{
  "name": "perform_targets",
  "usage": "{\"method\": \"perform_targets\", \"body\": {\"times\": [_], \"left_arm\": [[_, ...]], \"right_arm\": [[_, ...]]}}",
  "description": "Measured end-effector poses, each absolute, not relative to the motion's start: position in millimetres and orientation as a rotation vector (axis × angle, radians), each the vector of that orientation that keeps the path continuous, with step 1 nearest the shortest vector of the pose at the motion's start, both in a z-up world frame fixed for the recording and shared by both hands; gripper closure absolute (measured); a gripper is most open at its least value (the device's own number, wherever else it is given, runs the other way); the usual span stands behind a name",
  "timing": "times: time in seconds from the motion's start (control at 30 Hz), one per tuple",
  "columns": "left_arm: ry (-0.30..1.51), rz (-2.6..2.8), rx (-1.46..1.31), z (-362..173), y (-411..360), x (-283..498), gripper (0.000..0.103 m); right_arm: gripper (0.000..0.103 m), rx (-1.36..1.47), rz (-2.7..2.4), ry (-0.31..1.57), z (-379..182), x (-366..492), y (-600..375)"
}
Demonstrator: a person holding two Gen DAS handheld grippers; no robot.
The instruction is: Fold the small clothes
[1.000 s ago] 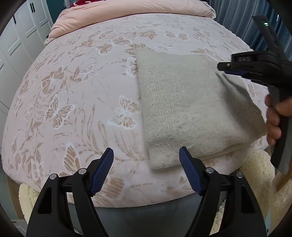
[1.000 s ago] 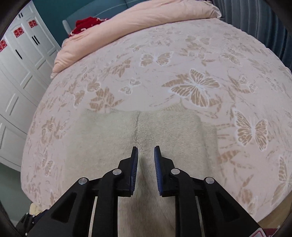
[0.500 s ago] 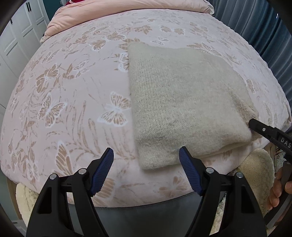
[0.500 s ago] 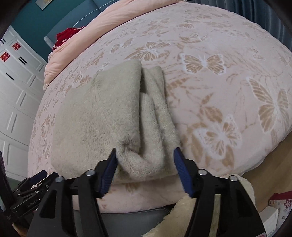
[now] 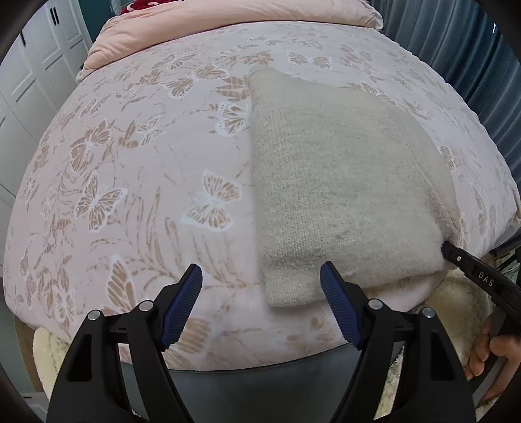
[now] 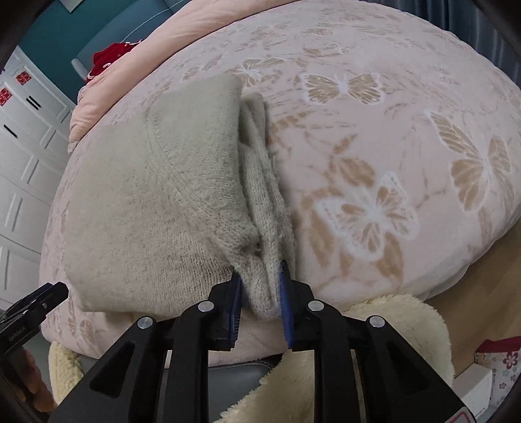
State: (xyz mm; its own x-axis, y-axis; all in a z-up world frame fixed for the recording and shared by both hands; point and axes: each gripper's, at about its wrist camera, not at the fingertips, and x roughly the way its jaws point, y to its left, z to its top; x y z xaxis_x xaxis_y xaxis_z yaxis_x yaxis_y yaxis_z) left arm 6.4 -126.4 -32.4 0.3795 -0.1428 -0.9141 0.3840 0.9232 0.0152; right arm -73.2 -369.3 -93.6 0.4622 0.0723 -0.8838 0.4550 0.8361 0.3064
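Observation:
A folded beige knit sweater [image 5: 338, 182] lies on the pink butterfly bedspread [image 5: 130, 182] near the bed's front edge. My left gripper [image 5: 260, 306] is open and empty, just in front of the sweater's near left corner, not touching it. My right gripper [image 6: 260, 293] is shut on the sweater [image 6: 156, 201] at its near right corner, pinching the stacked folded layers between the blue pads. In the left wrist view the right gripper's tip [image 5: 451, 252] shows at the sweater's right edge.
A pink duvet [image 5: 228, 19] is bunched at the bed's far end with a red item [image 6: 110, 55] behind it. White wardrobe doors [image 5: 29, 78] stand left. A cream fleece [image 6: 384, 328] hangs below the bed's front edge. Dark curtains [image 5: 469, 48] hang on the right.
My right gripper came down from over the sweater to its near right corner, opened around the folded layers, then shut on them. My left gripper stayed open and shifted slightly.

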Motion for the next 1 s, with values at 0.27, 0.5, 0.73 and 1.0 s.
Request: {"method": "perform_targets", "body": {"times": [0.27, 0.5, 0.73, 1.0], "left_arm": [[1.123, -0.398, 0.186, -25, -132, 9, 0.013], [1.319, -0.4, -0.167, -70, -124, 78, 0.006], [1.452, -0.451, -0.419, -111, -133, 101, 0.018], [1.333, -0.589, -0.267, -45, -151, 81, 0.055]], "right_arm": [[0.036, 0.574, -0.233, 0.974, -52, -66, -383], [0.027, 0.748, -0.166, 1.057, -98, -25, -398], [0.052, 0.826, -0.108, 1.059, -114, -10, -385], [0.069, 0.841, -0.078, 0.899, -44, -35, -372]]}}
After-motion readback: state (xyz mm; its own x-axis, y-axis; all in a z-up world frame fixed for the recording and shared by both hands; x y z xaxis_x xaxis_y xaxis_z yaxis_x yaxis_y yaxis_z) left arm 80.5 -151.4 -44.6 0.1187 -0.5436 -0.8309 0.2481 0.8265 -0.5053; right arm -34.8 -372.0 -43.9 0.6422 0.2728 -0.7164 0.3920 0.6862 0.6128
